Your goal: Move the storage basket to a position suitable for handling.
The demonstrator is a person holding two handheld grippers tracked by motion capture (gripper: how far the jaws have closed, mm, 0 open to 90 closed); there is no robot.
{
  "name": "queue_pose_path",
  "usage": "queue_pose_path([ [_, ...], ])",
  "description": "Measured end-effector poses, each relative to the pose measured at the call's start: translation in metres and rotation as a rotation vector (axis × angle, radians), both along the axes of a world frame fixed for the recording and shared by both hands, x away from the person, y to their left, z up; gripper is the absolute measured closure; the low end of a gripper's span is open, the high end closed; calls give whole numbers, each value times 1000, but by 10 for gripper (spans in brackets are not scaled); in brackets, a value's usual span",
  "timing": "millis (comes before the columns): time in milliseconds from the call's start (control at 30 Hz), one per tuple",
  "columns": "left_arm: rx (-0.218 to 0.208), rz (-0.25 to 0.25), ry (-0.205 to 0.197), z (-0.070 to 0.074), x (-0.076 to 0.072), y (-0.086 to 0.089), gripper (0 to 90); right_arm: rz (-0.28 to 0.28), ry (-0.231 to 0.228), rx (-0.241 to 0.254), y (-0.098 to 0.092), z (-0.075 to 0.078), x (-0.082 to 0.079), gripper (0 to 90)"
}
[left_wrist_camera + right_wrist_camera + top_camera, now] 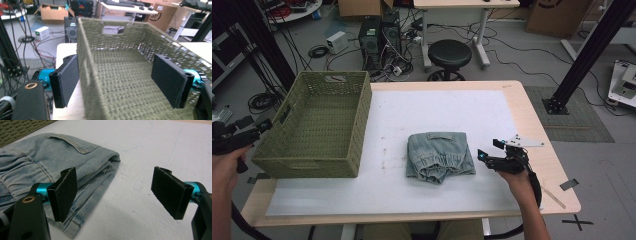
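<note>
Clearly the folded jeans [440, 156] lie mid-table, just left of the right claw [488, 150], whose jaws stand apart and empty; the left claw [258, 126], likewise apart, seems beside the basket [319, 125], well away.

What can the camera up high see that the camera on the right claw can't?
The high view takes in the whole table, the stool and computer boxes behind it, and both hands with their claws: left claw, right claw. The right claw view gives a close look at the jeans' stitching and at its own two black pads standing open. Both show the folded jeans on the white mat and the green basket.
</note>
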State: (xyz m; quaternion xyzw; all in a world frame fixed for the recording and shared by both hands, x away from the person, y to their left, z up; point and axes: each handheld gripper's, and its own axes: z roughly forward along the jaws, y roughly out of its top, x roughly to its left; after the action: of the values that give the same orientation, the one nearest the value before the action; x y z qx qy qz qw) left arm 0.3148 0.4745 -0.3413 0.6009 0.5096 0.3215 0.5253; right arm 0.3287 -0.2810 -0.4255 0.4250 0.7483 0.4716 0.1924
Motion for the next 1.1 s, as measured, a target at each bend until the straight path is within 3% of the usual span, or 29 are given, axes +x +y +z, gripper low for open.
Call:
queue_pose_path([
  [167, 20, -13, -27, 20, -8, -18, 227, 9, -4, -2, 0, 1, -1, 220],
  [333, 26, -59, -32, 27, -12, -38, 233, 21, -7, -2, 1, 2, -1, 220],
  [467, 0, -99, -44, 28, -12, -58, 233, 29, -6, -4, 1, 2, 0, 220],
  [667, 14, -116, -68, 30, -10, -94, 233, 41, -6, -4, 1, 2, 2, 220],
  [900, 29, -109, -44, 27, -5, -132, 233, 43, -13, -3, -1, 4, 2, 220],
  [1100, 51, -145, -41, 22, -3, -166, 233, 48, -15, -10, -1, 5, 1, 220],
])
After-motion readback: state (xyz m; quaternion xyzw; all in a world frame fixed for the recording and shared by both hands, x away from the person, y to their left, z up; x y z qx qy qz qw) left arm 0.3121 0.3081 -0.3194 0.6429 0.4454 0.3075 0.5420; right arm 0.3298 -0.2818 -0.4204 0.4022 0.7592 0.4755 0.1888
